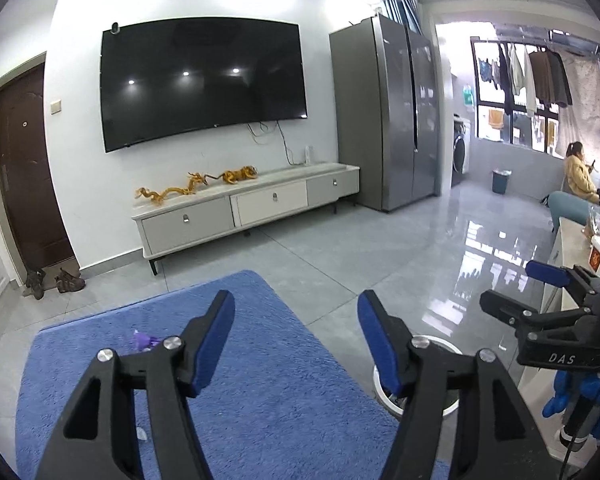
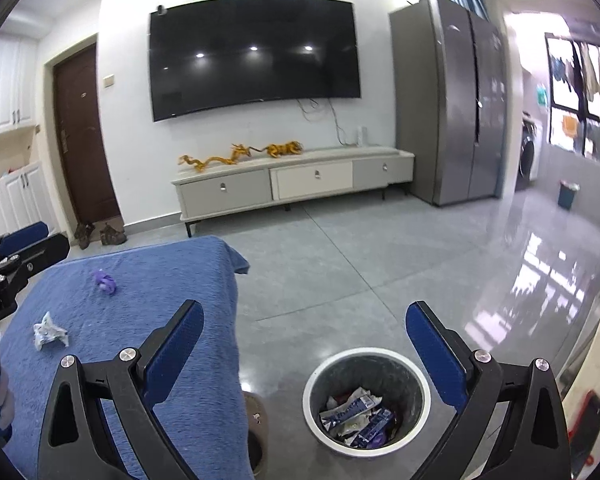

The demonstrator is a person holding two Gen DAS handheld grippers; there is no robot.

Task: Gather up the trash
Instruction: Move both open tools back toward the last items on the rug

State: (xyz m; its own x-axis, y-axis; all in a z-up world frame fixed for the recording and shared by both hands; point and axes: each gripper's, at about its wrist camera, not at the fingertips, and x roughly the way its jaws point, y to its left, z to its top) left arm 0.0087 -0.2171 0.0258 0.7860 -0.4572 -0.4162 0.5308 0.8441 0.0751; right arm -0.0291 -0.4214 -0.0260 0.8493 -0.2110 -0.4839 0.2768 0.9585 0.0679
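A table covered with a blue cloth (image 2: 152, 300) holds a crumpled purple scrap (image 2: 105, 281) and a crumpled white wrapper (image 2: 49, 331). The purple scrap also shows in the left wrist view (image 1: 143, 339), partly behind a finger. A grey bin with a white rim (image 2: 366, 400) stands on the floor right of the table and holds several wrappers. My right gripper (image 2: 305, 330) is open and empty, above the bin and the table's edge. My left gripper (image 1: 296, 322) is open and empty above the cloth (image 1: 260, 380); the bin (image 1: 420, 404) is partly hidden behind its right finger.
A TV cabinet (image 1: 252, 204) and a wall TV (image 1: 204, 80) stand across the tiled floor. A tall fridge (image 1: 392, 112) is at the right. Shoes (image 1: 54, 282) lie by the brown door. A person (image 1: 580, 176) sits far right. A slipper (image 2: 256, 416) lies under the table's edge.
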